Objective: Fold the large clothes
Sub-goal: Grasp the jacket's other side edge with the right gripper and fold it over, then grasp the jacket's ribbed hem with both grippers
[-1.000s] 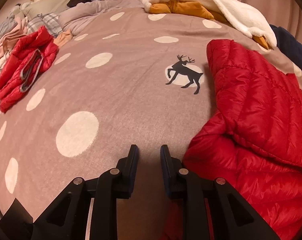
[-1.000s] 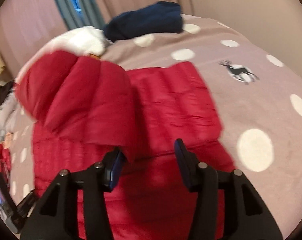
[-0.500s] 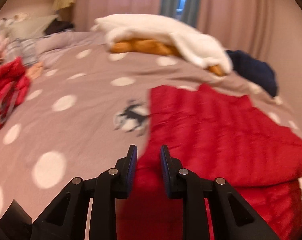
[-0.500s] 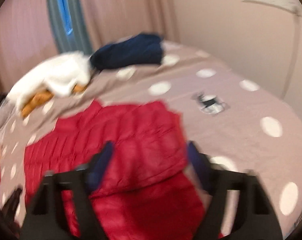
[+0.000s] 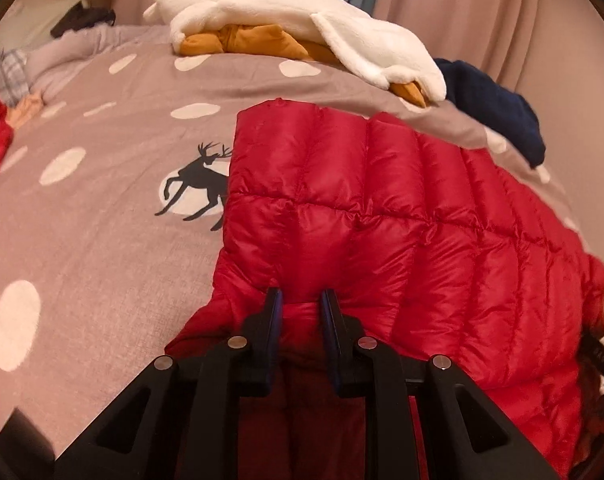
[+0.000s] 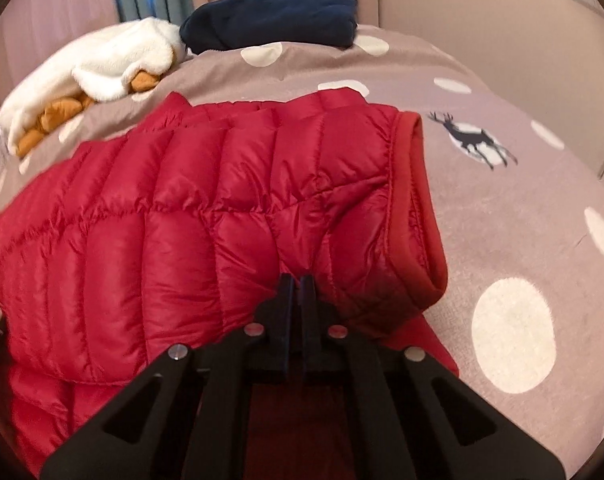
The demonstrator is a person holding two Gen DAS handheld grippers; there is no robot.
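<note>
Red jacket (image 5: 382,208) lies mid-bed on the spotted cover (image 5: 82,240), top layer already doubled over a lower layer that shows along the near edge. Looks like one fold made, more left to get it compact.

Left gripper (image 5: 301,300): jaws narrow, pinching the near edge of the top layer. Right gripper (image 6: 298,284): jaws fully together, nipped on the puffy fabric near the armhole trim (image 6: 422,208).

Edges: jacket's left side just overlaps the deer print (image 5: 198,184). White fleece (image 5: 302,20) and navy garment (image 6: 274,16) sit well apart at the far end. Bare cover left of the jacket, and to its right in the right wrist view; free room for the next fold, I'd judge.
</note>
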